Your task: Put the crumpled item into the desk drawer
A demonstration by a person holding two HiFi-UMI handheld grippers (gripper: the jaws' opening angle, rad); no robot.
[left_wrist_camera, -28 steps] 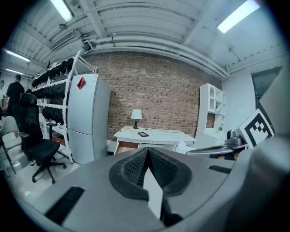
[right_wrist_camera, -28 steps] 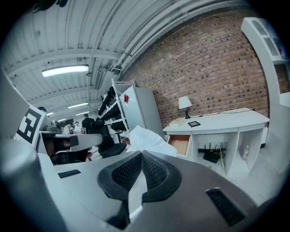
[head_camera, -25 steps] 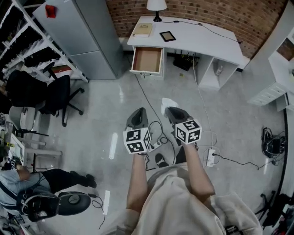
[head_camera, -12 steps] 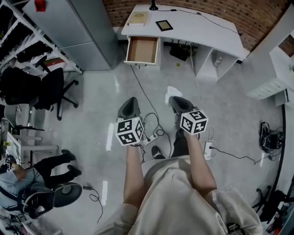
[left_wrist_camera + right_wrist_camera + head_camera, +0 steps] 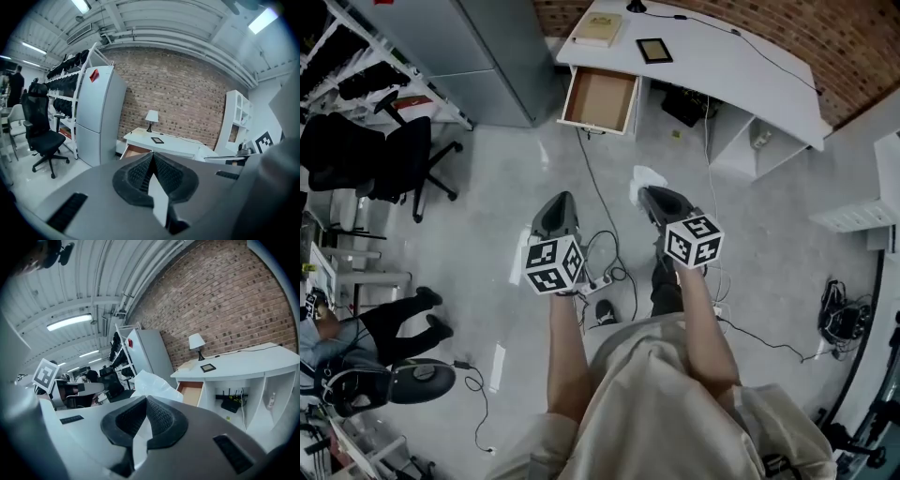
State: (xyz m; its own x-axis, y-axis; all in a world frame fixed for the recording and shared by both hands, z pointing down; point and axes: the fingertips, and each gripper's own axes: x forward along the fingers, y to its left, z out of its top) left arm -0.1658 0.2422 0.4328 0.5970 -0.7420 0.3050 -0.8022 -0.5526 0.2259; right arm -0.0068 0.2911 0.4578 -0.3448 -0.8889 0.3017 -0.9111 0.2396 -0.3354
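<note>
While we are pinching the crumpled white plastic item in the right hand-held gripper, the left hand-held gripper pressed together empty, we are standing well apart from the open brown-floored drawer of the white table; squeezing firmly until above it seems wise.

Two claws, one crumpled item

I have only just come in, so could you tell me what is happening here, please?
A person stands some way back from the white desk, holding a gripper in each hand. The right gripper is shut on a crumpled white plastic item. The left gripper is shut with nothing in it. The desk's brown-lined drawer stands open and looks empty; the item is not yet in it.
</note>
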